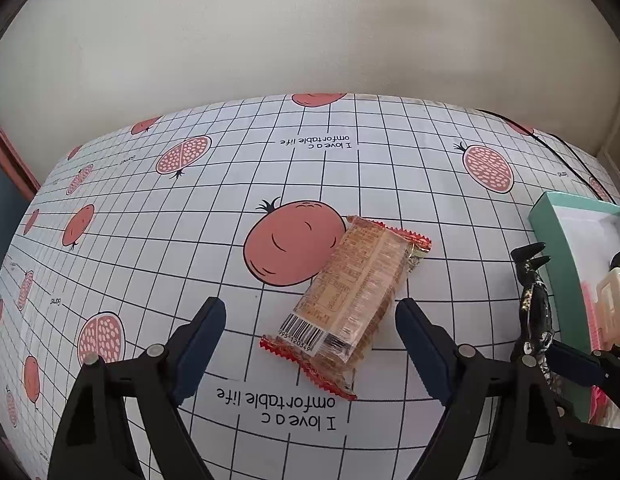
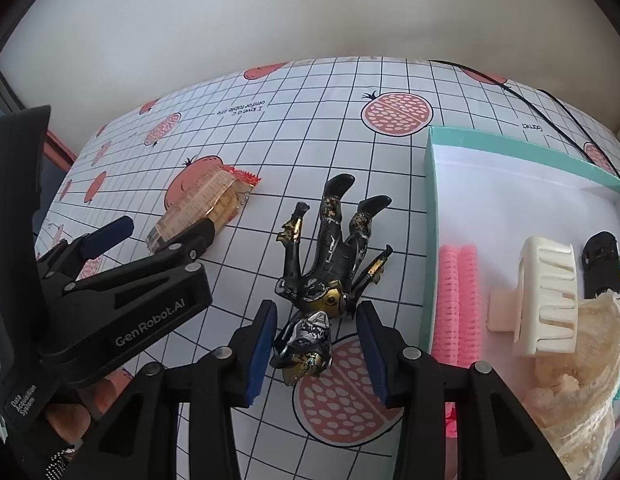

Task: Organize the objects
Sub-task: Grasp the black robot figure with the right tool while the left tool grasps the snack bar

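Snack packet in clear wrap with red crimped ends lies flat on the surface, between the spread fingers of the left tongs; a barcode label at its near end reads partly "120349", the other print too small to make out. In the right wrist view the left tongs' black body carries the words "GenRobot.AI" and "Data Acquisition System". The gridded cloth on the surface is printed with pomegranates and the line "I love a comfortable life". To the right, a black and gold action figure lies on its back, its head between the open right tongs, not touching either pad. Just right of it stands a teal box holding pink hair rollers, a cream hair claw, a black clip and lace fabric.
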Action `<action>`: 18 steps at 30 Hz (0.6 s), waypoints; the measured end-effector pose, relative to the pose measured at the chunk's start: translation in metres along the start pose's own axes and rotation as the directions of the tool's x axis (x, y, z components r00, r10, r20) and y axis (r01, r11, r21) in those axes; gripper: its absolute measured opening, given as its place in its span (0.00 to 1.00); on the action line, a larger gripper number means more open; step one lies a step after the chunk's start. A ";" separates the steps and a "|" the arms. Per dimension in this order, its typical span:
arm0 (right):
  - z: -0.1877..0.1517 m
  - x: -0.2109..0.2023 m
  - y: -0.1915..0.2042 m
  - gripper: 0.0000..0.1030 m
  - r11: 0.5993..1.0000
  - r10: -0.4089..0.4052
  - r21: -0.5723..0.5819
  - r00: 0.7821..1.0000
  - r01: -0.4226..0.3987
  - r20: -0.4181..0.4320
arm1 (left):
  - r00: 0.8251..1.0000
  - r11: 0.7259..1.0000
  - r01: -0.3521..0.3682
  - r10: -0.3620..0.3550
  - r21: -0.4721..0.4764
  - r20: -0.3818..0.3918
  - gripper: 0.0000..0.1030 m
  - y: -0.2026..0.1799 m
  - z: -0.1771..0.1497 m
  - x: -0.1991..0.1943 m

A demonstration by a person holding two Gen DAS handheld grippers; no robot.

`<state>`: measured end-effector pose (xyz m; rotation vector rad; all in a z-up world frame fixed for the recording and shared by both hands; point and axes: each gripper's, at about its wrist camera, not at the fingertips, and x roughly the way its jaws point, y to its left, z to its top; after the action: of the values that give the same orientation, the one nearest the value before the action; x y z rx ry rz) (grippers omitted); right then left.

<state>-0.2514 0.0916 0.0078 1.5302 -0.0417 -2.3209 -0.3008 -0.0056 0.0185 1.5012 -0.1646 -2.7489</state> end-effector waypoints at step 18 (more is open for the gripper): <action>0.005 0.008 0.014 0.61 0.998 -0.059 -0.023 0.994 0.062 0.097 | 0.999 0.995 0.010 -0.013 -0.095 -0.030 0.65 0.018 -0.004 0.005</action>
<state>-0.2549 0.0754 0.0058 1.4249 0.0102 -2.4318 -0.3010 -0.0241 0.0133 1.5239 -0.0252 -2.6996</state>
